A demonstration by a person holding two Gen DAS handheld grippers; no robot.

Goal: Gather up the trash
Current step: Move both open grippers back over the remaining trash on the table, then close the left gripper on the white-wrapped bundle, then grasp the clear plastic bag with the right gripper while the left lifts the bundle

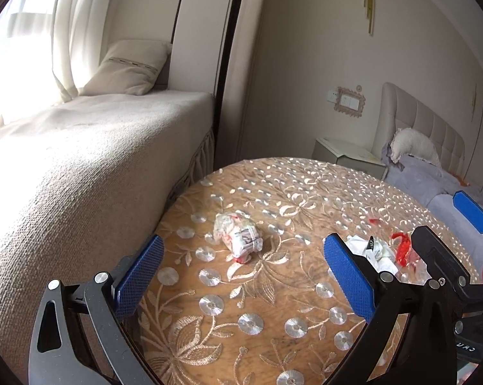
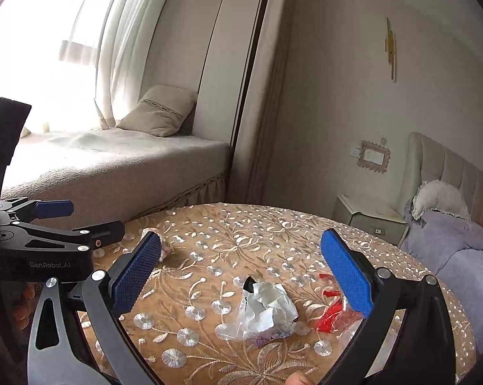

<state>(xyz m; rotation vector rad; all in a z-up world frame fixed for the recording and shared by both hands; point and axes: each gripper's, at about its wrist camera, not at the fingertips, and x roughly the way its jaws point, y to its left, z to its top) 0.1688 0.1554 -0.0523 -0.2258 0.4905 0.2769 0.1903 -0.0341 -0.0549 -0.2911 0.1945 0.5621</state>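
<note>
A crumpled white and red wrapper ball [image 1: 238, 236] lies on the round embroidered table [image 1: 273, 295], just ahead of my open, empty left gripper [image 1: 241, 276]. A crumpled silver and white wrapper [image 2: 265, 309] with clear plastic lies between the fingers of my open, empty right gripper [image 2: 241, 279]. A red and clear plastic wrapper [image 2: 333, 312] lies beside it, partly behind the right finger. In the left wrist view the silver wrapper [image 1: 374, 250] and red wrapper [image 1: 402, 250] lie at the right, behind my right gripper [image 1: 447, 224]. My left gripper [image 2: 65, 221] shows at the left of the right wrist view.
A beige window seat [image 1: 81, 160] with a cushion [image 1: 129, 67] runs along the table's left. A nightstand [image 2: 370, 221] and a bed with grey bedding [image 2: 460, 250] stand beyond the table's right edge. A small red scrap [image 1: 373, 221] lies on the cloth.
</note>
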